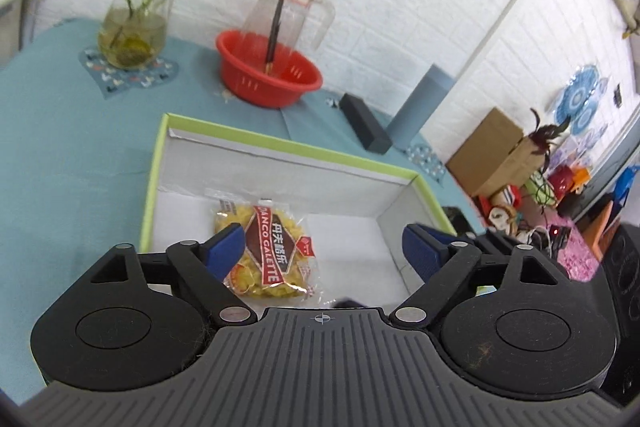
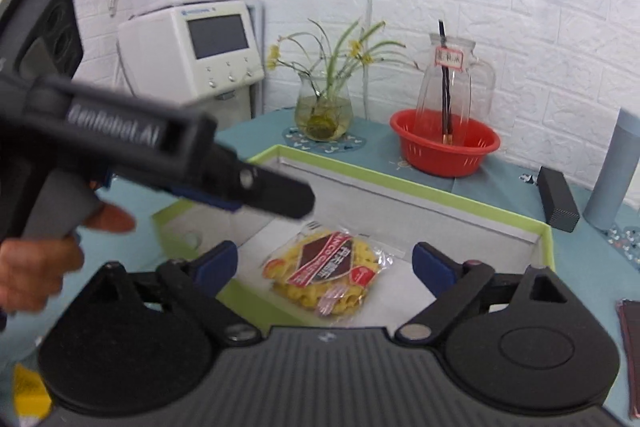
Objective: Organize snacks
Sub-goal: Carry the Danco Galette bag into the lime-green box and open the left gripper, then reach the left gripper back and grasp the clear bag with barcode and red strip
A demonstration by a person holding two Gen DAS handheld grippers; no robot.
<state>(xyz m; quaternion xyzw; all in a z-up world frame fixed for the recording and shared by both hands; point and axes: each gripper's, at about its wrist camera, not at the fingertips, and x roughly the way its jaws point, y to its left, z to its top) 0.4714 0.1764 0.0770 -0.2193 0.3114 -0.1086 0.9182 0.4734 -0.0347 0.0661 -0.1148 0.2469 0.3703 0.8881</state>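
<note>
A snack pack (image 1: 267, 251) is seen lying flat on the white floor of an open box (image 1: 280, 143) with a green rim, toward its near left part in the left wrist view, apart from the walls. It is judged to be light, a clear crinkly wrapper over a brittle yellow cake, so the film is likely to be slippery and the contents easily crushed. A hold is best taken across the sealed, crimped ends or lightly over the flat edges, with little squeeze, rather than on the middle. The left hand-held gripper (image 1: 322, 247) is held above the box with its blue pads wide apart and nothing between them; the left pad overlaps the pack's edge in view, though contact cannot be confirmed. The right hand-held gripper (image 2: 324, 261) is likewise spread wide and empty, with the pack framed between its pads but below them. The box is set on a bench (image 1: 60, 147) under a teal cloth, with a red basket (image 1: 270, 75), a glass jug (image 1: 292, 3) and a vase (image 1: 132, 31) behind it.
</note>
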